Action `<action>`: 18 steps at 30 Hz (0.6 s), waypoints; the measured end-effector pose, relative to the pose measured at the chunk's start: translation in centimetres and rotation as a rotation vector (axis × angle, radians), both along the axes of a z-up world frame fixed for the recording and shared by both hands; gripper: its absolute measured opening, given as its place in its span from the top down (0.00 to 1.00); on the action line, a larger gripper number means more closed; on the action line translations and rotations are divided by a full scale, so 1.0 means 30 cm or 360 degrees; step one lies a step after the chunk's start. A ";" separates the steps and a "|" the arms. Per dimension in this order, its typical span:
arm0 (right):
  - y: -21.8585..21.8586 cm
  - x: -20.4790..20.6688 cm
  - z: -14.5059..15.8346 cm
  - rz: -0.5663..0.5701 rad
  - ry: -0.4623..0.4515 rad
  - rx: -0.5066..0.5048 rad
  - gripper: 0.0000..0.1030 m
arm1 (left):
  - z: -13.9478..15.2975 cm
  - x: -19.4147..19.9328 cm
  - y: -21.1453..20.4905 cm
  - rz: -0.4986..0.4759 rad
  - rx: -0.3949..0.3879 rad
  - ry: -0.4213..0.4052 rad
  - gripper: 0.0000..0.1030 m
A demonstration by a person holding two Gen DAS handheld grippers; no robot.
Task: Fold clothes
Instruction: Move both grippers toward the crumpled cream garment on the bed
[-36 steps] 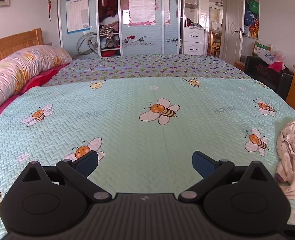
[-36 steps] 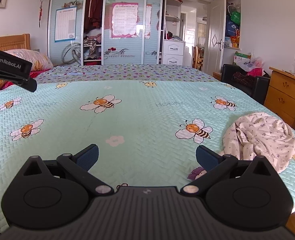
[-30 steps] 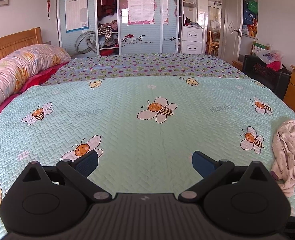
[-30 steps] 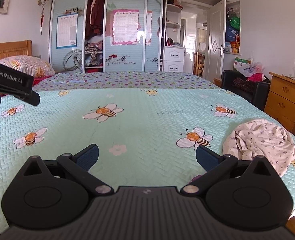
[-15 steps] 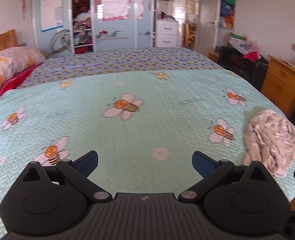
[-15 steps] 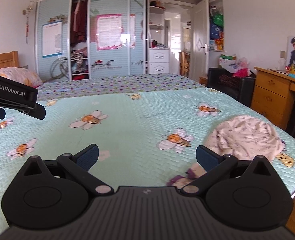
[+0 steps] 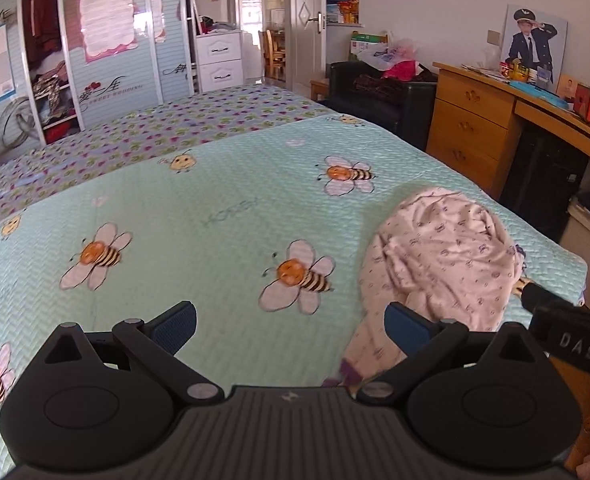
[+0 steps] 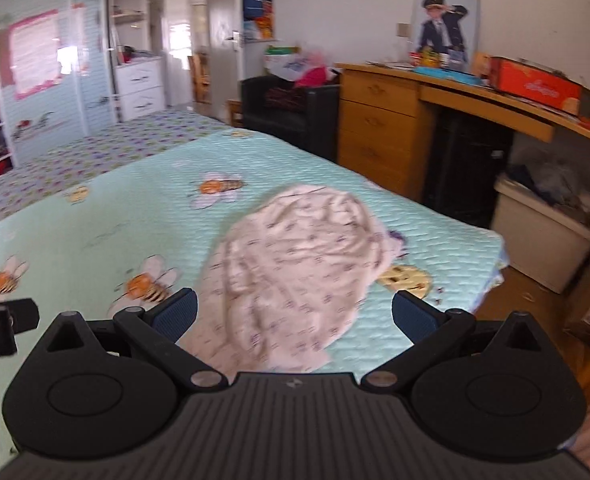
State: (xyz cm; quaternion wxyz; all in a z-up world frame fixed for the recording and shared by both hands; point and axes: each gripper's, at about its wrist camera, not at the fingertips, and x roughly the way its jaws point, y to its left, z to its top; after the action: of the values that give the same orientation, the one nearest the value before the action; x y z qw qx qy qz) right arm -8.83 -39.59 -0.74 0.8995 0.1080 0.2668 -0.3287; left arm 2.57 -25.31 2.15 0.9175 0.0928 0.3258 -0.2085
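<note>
A: Where is the crumpled garment (image 8: 295, 264) lying now?

B: It is lying on the bee bedspread (image 7: 215, 216), near the corner of the bed that is closest to the wooden desk (image 8: 395, 120). It is pale pink with small purple prints, and it is bunched in 1 heap, not spread flat.

A: What is differing from 0.5 s ago?

B: Both cameras are turning toward the desk side. Before, the garment was sitting at the right edge of each view. Now, in the right wrist view, it is filling the middle, directly in front of the right gripper (image 8: 295, 314). In the left wrist view it is appearing larger and closer, in front of the right fingertip of the left gripper (image 7: 291, 322). The wardrobe (image 7: 107, 52) is sliding to the left edge, and the headboard and pillow are no longer showing. The garment itself is keeping the same place on the bedspread.

A: How are the tongs standing?

B: The 2 blue pads (image 8: 175, 312) of the right gripper are spread wide, with the near part of the garment showing between them. I cannot tell if they are touching the cloth. The left gripper is also spread wide, holding nothing, with bedspread and a bee print between its pads.

A: Are the 2 grippers near each other?

B: Yes. The right gripper's black body is showing at the right edge of the left wrist view, beside the garment.
</note>
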 end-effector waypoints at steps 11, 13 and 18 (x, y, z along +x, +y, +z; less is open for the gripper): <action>-0.189 0.087 0.093 -0.0067 0.0012 -0.0078 0.00 | 0.050 0.070 -0.246 -0.0078 0.0020 0.0008 0.00; -0.206 0.100 0.093 -0.0066 0.0017 -0.0067 0.00 | 0.047 0.080 -0.264 -0.0078 0.0015 0.0013 0.00; -0.240 0.120 0.084 -0.0072 0.0031 -0.0029 0.00 | 0.023 0.103 -0.286 -0.0072 0.0022 0.0046 0.00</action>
State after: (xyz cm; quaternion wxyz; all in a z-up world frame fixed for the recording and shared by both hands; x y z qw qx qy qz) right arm -5.23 -46.78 1.77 0.8902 0.1025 0.2699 -0.3523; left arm 5.66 -33.89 2.85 0.9071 0.1034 0.3382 -0.2283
